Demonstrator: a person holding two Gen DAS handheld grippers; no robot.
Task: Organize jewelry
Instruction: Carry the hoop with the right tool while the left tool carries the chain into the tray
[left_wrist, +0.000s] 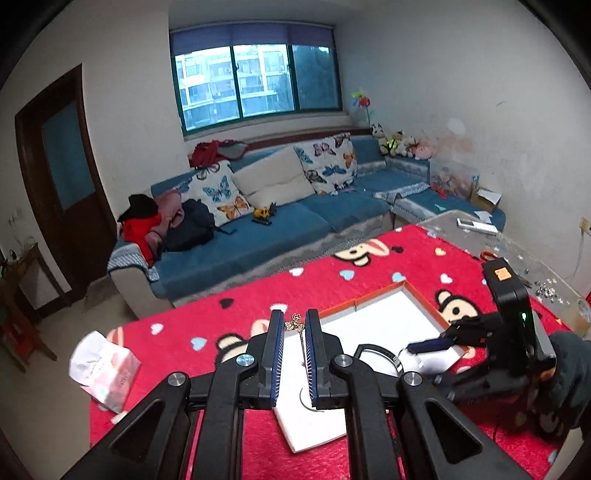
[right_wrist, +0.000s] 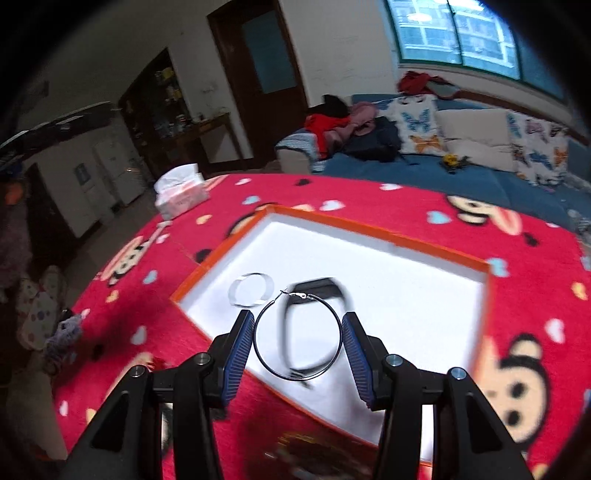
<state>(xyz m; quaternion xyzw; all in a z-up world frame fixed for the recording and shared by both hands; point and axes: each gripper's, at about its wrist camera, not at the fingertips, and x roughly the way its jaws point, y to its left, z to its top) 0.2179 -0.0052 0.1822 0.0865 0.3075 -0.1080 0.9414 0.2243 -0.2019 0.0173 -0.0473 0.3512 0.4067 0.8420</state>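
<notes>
An orange-rimmed box (right_wrist: 384, 232) with a white inside lies on the red cartoon blanket; it also shows in the left wrist view (left_wrist: 373, 295). My right gripper (right_wrist: 297, 334) is shut on a thin dark hoop earring (right_wrist: 297, 376), held above the box. Inside the box lie a clear bangle (right_wrist: 252, 290) and a black wristband (right_wrist: 317, 291). My left gripper (left_wrist: 294, 325) holds a gold ornate hairpin-like piece (left_wrist: 295, 325) between its narrowly spaced fingers, over the box's left end. The right gripper (left_wrist: 424, 345) shows at right in the left wrist view.
A tissue pack (left_wrist: 103, 369) sits on the blanket's left corner, also in the right wrist view (right_wrist: 181, 192). A blue sofa (left_wrist: 295, 218) with cushions stands behind the table. A remote (left_wrist: 476, 225) and small metal bits (left_wrist: 546, 290) lie on the bare table at right.
</notes>
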